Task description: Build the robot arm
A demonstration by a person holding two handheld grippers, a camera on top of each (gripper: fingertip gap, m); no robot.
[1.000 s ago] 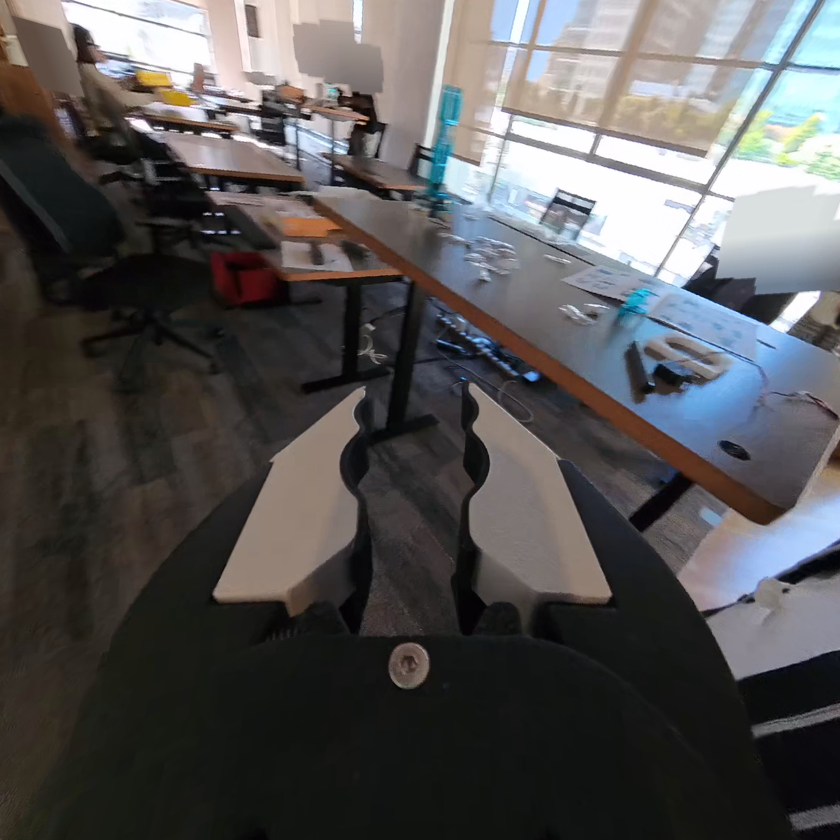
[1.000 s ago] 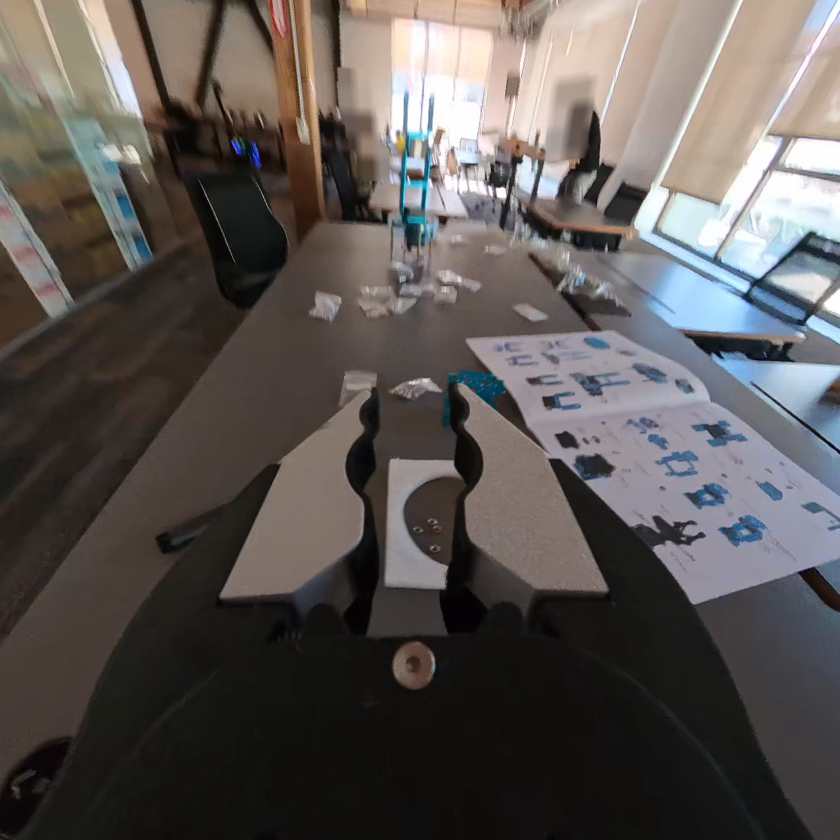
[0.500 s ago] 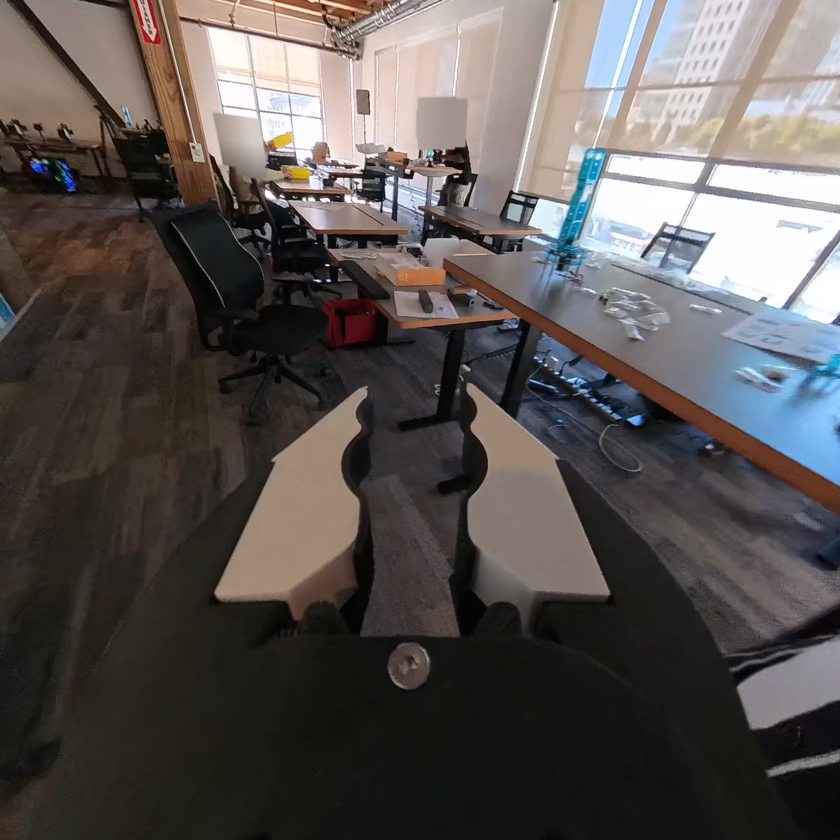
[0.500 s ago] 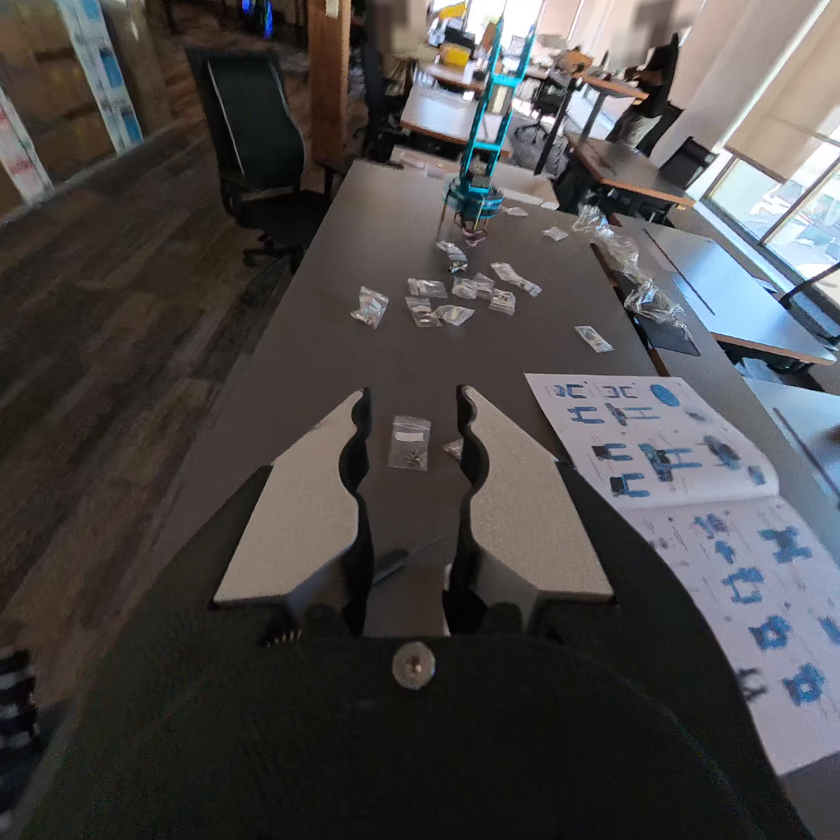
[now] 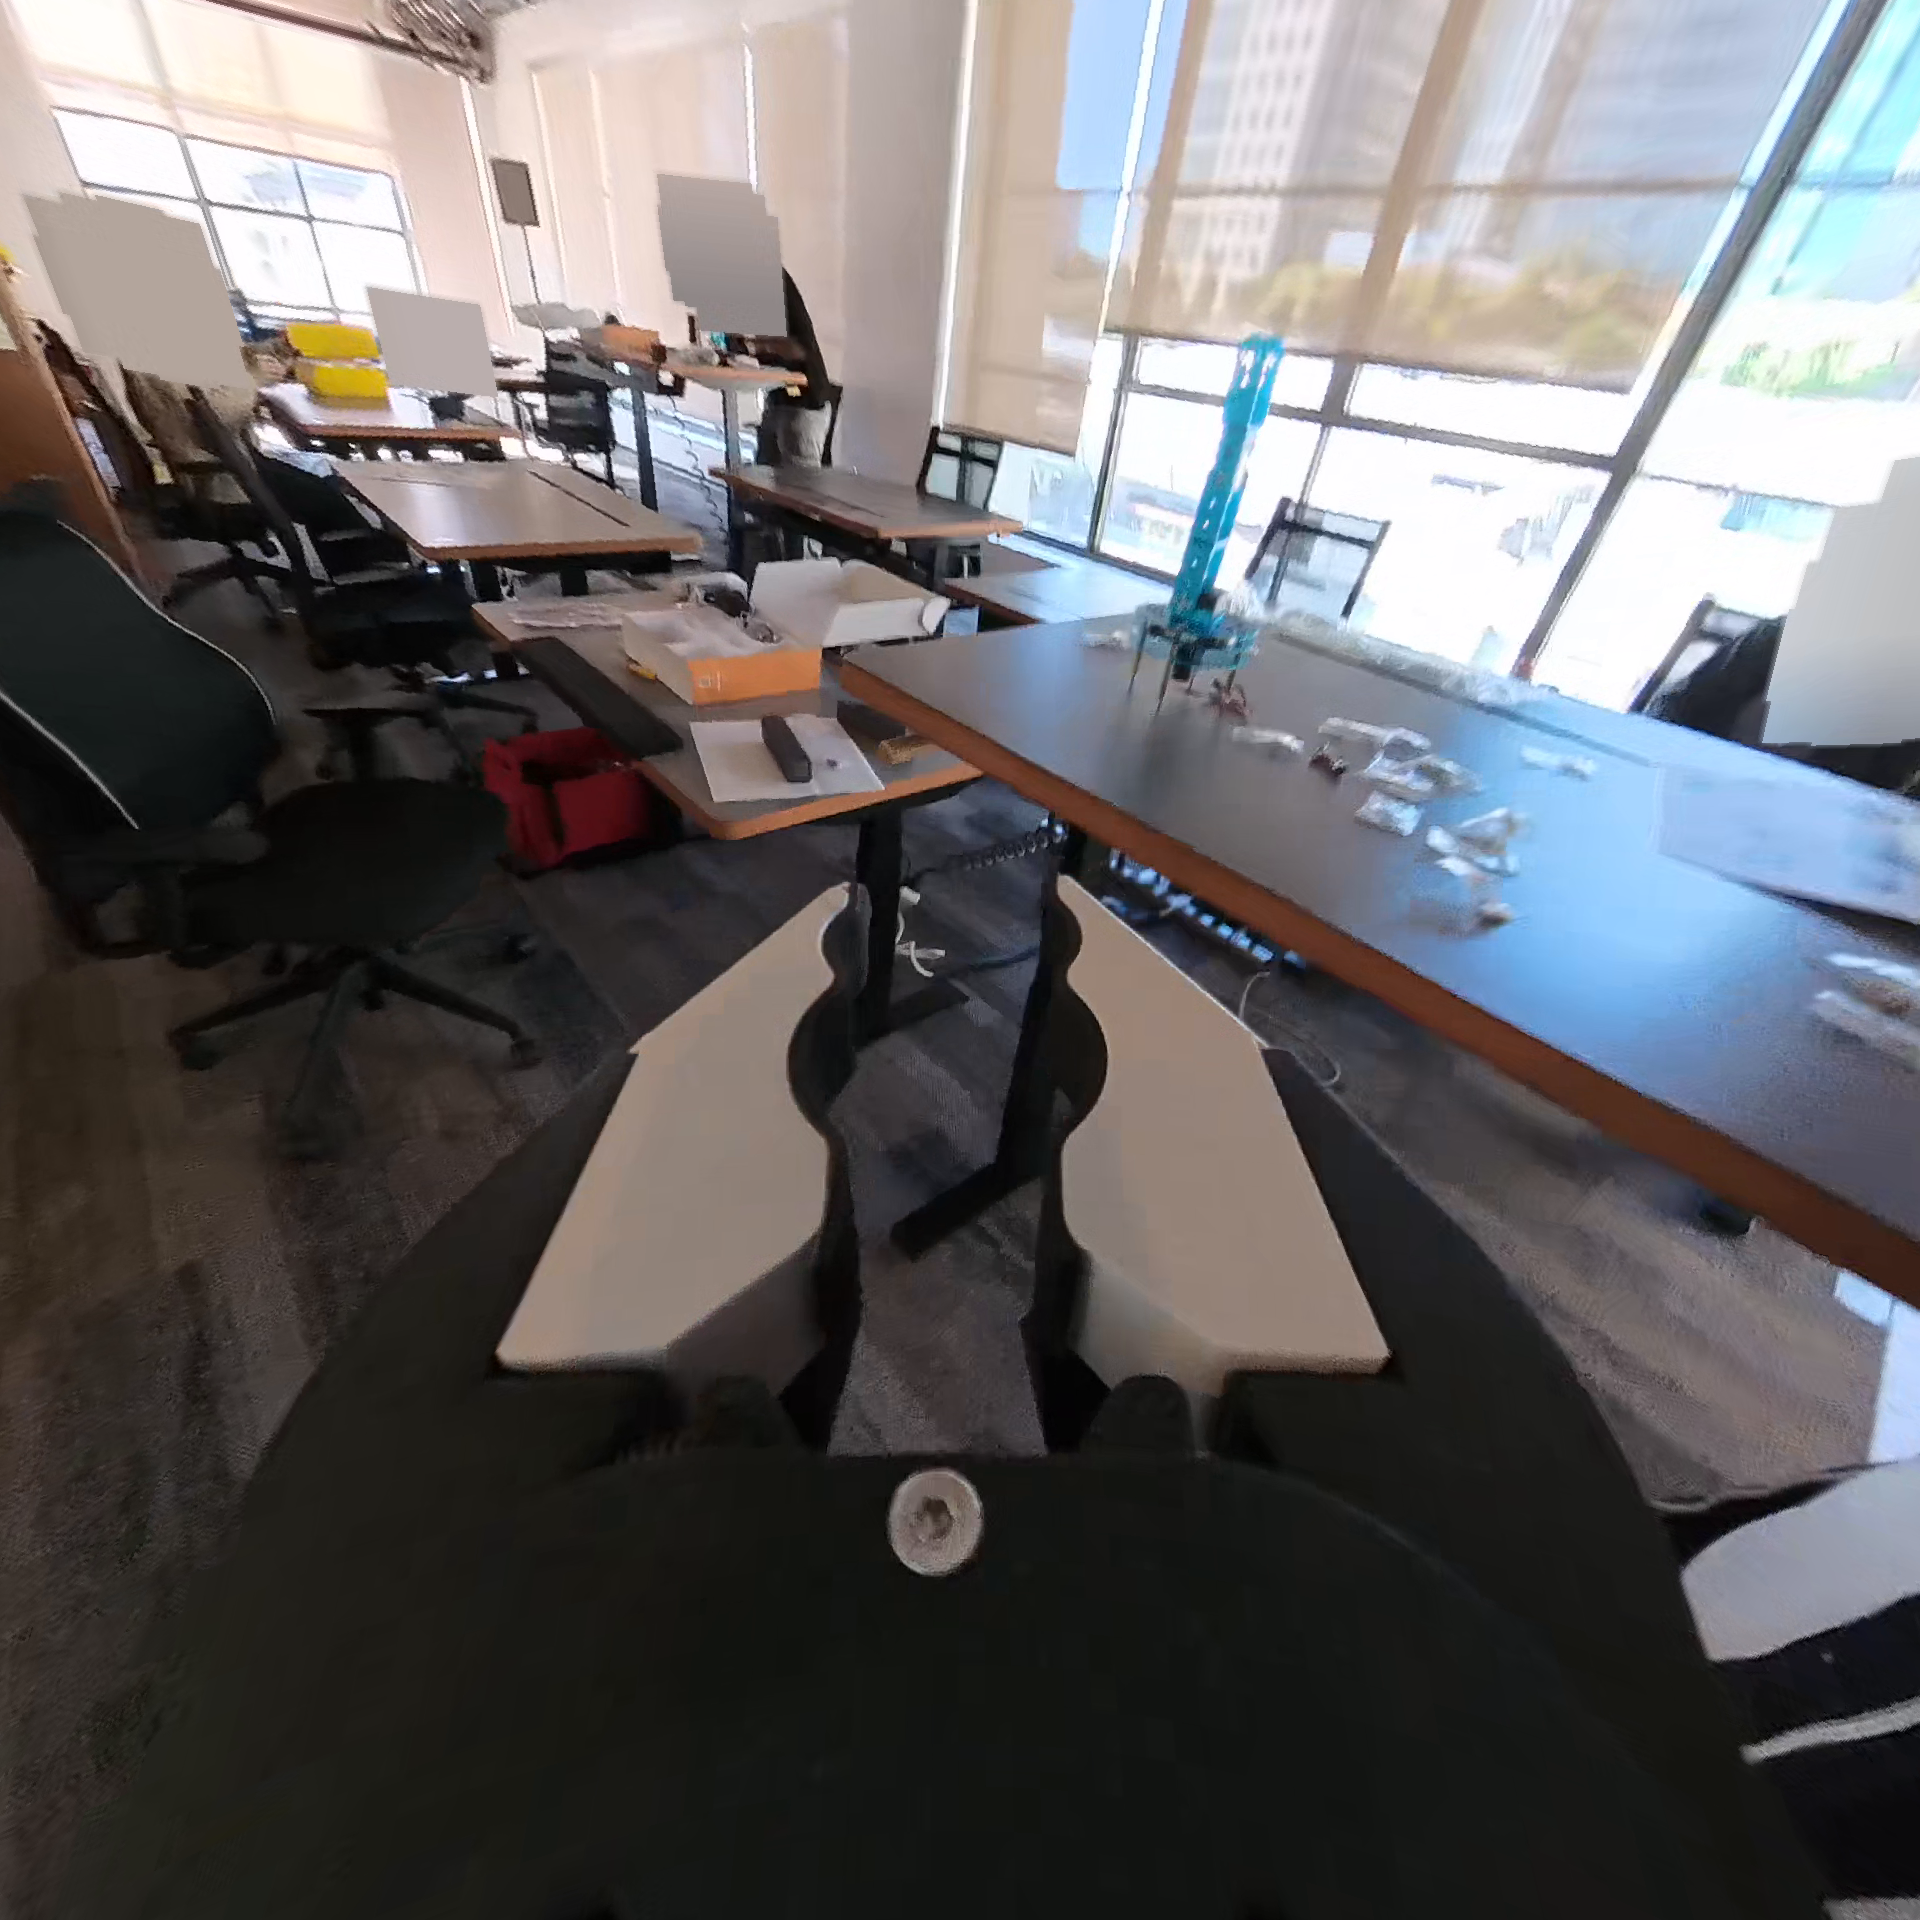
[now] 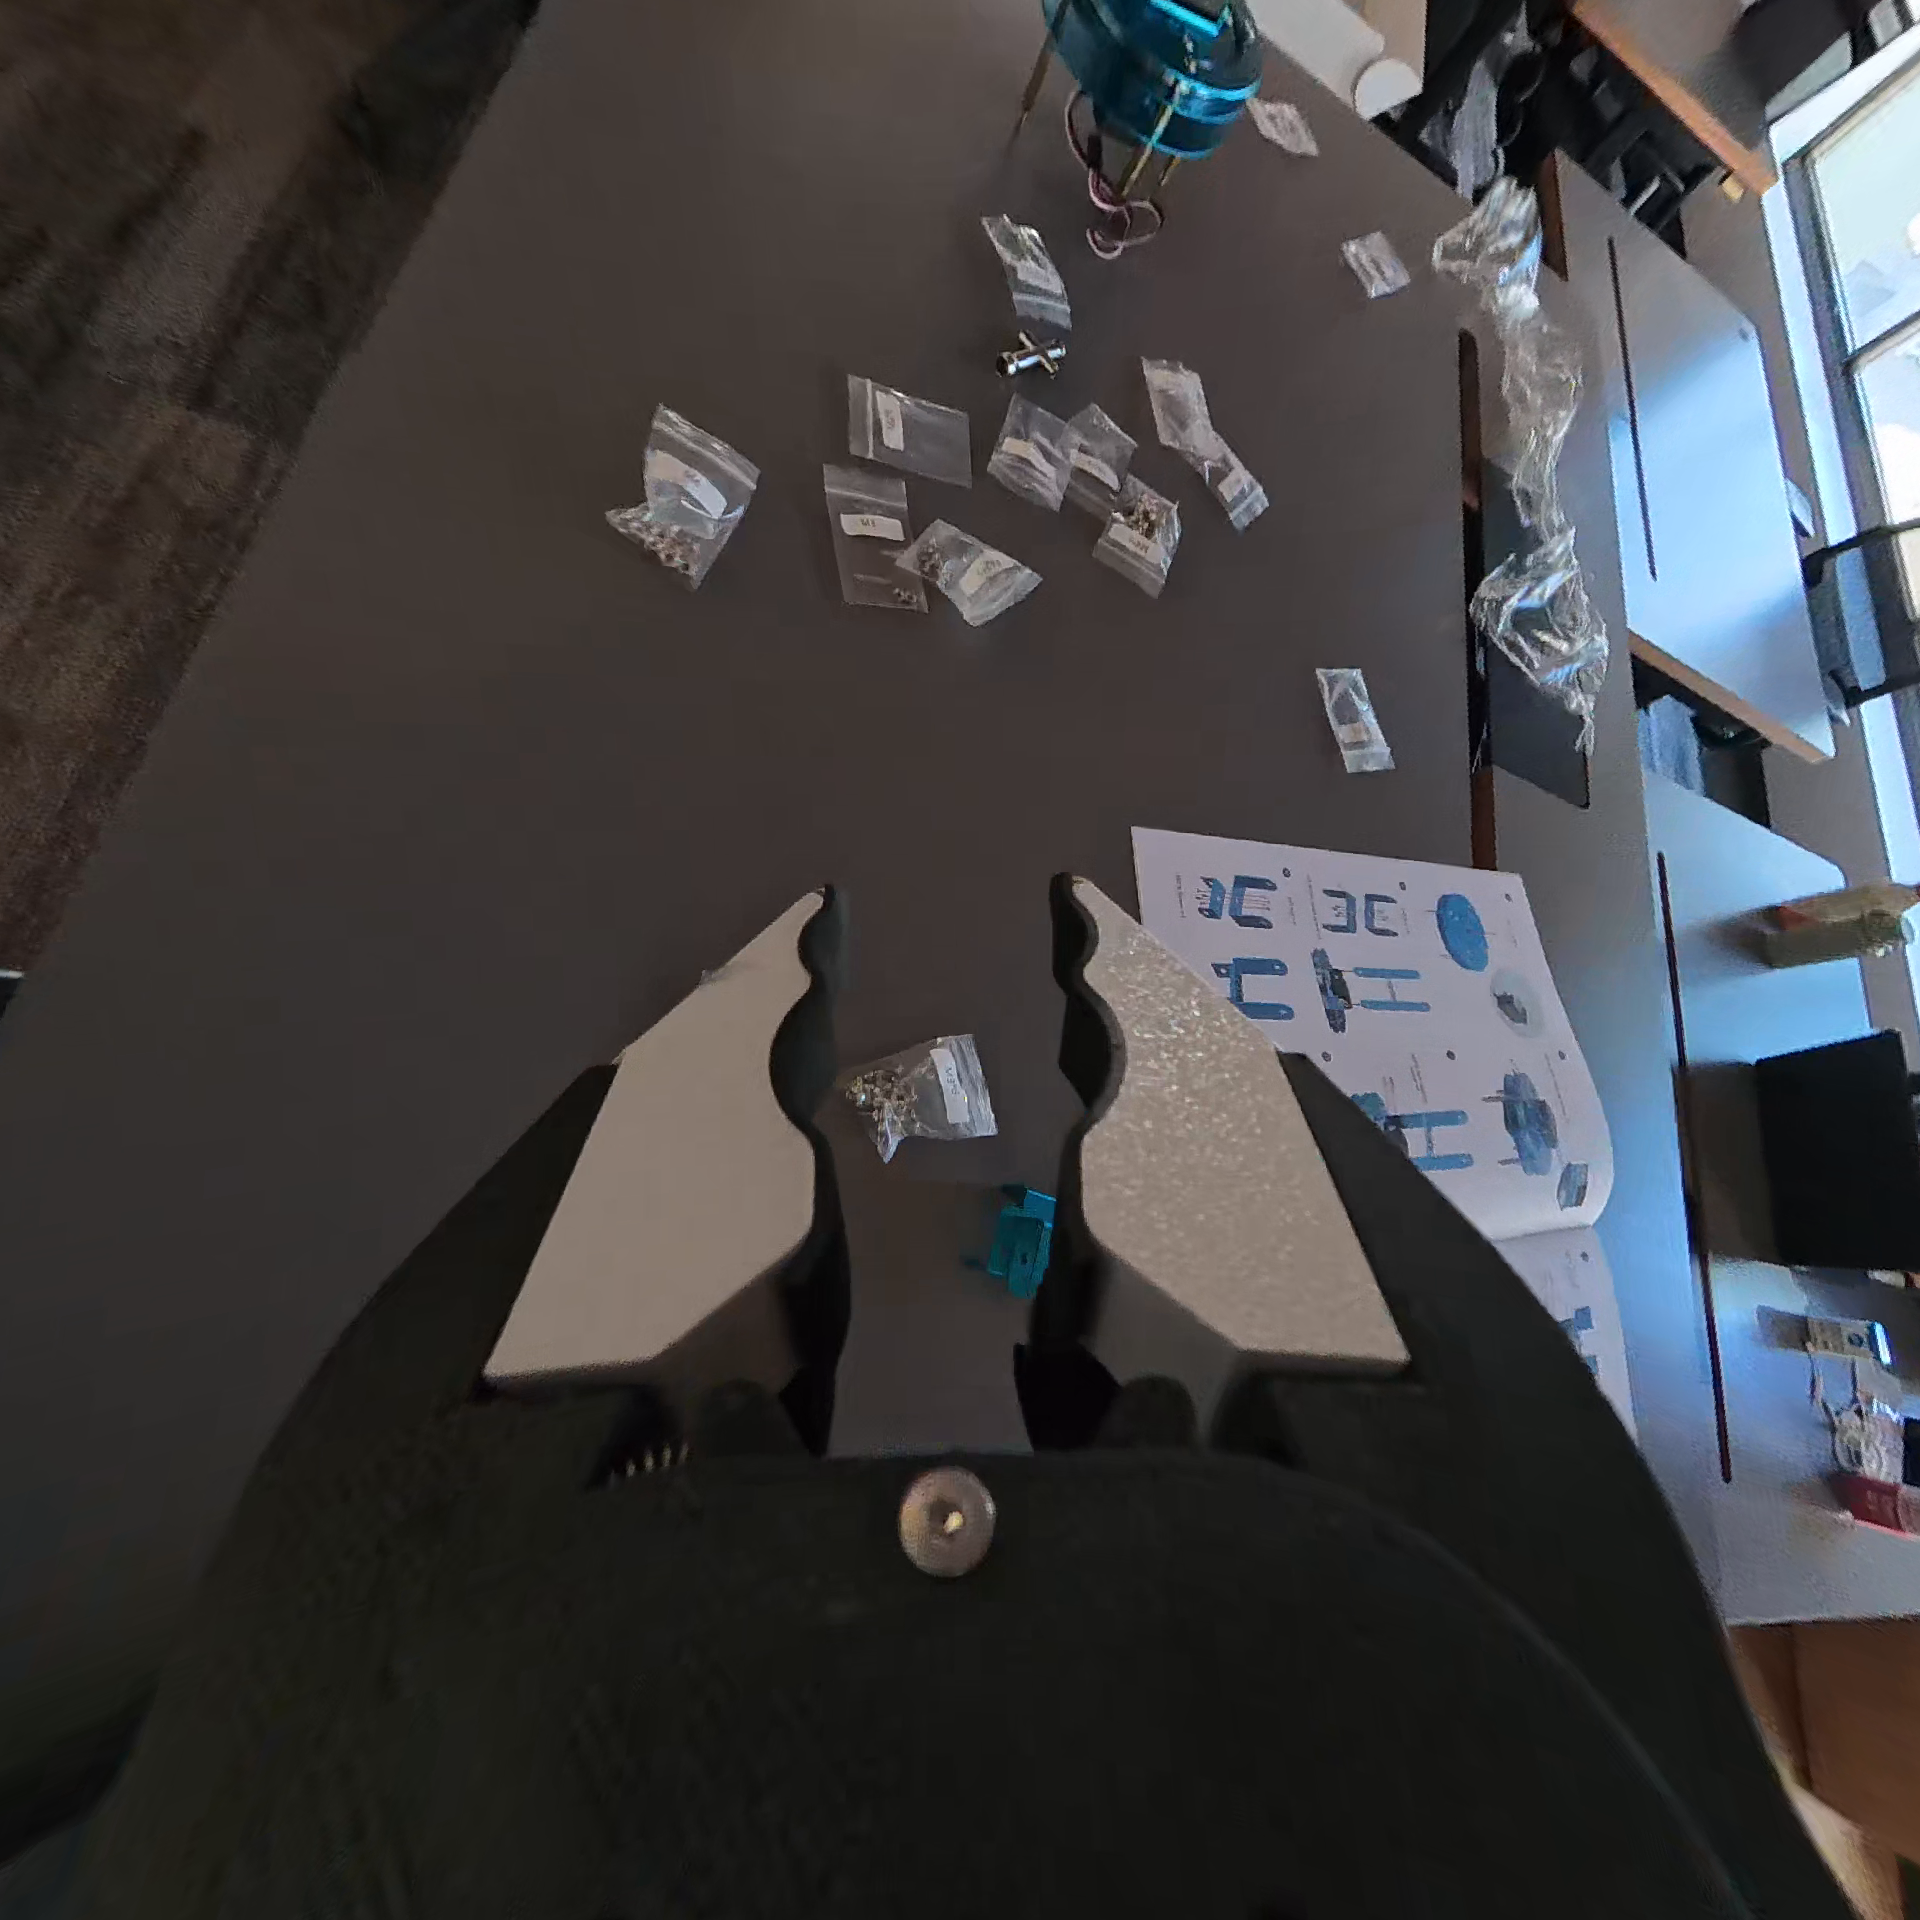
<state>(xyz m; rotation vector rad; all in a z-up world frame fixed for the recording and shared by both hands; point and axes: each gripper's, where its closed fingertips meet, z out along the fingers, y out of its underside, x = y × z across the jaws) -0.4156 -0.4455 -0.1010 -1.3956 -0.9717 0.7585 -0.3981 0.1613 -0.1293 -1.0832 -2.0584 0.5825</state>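
While held above the dark table (image 6: 520, 831), the right gripper (image 6: 940, 904) is seen with its jaws parted and nothing between them. Directly below the gap, a small clear bag of metal hardware (image 6: 920, 1091) lies on the tabletop, and a small blue metal bracket (image 6: 1013, 1247) lies just beside the inner edge of the right-hand finger; whether either is touched cannot be told. An open instruction booklet (image 6: 1382, 1029) printed with blue diagrams lies to the right of the gripper. Farther along the table, a scatter of clear hardware bags (image 6: 904, 499) is spread out, with one bag (image 6: 681, 499) set apart to the left and a small metal cross-shaped tool (image 6: 1032, 358) beyond them. The base of a blue assembled structure (image 6: 1153, 62) stands at the far end, and crumpled clear plastic wrap (image 6: 1527, 436) trails along the right edge.

In the left wrist view, the left gripper (image 5: 945, 904) is held off the table over grey carpet (image 5: 208, 1299), its jaws likewise apart and empty. The dark table (image 5: 1507, 956) with its orange edge runs to the right, bearing the tall blue structure (image 5: 1216, 540) and blurred bags (image 5: 1455, 800). A lower desk (image 5: 748, 800) carries an orange-sided box (image 5: 727, 660); a red bag (image 5: 566, 795) and a black office chair (image 5: 260, 831) stand to the left.
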